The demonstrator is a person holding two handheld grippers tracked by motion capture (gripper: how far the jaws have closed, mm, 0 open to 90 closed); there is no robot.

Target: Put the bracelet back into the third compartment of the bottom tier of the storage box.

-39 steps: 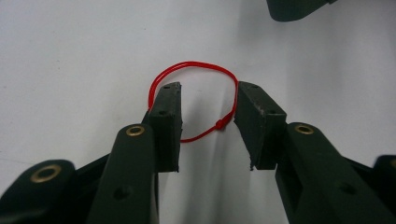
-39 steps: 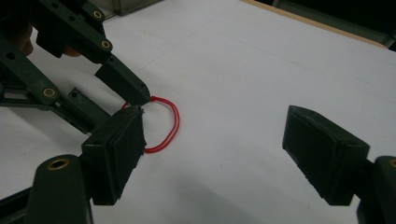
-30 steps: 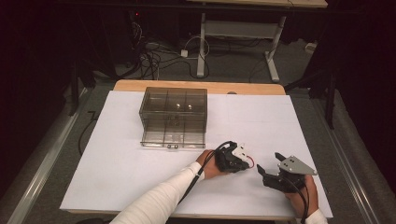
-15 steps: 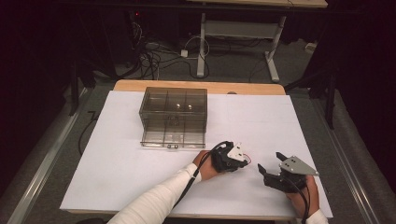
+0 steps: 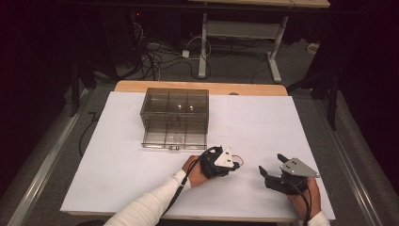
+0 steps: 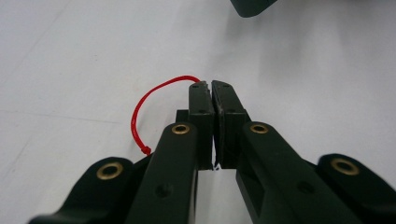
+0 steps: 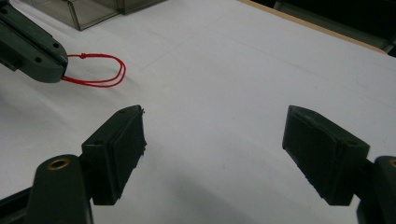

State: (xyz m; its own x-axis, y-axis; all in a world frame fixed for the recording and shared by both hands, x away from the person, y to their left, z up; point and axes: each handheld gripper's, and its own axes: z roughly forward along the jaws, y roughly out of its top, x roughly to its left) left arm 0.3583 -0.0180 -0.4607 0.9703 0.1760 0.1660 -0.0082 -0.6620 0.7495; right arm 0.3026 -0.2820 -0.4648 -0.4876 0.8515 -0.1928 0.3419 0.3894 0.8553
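A thin red string loop lies on the white table cover, one end pinched between the tips of my left gripper, whose jaws are pressed together. From above, the left gripper sits in front of the box, with the red string poking out to its right. My right gripper rests near the front right, its jaws wide apart over bare cover with nothing between them. Its view shows the left gripper at upper left holding the red loop.
A smoky transparent drawer box with several compartments stands at mid-table behind the left gripper; its corner shows as the box in the right gripper view. The white cover spreads over a wooden table. Cables and desk legs lie beyond the far edge.
My left gripper has drifted slightly left and toward the front edge with the red string. The right gripper has hardly moved.
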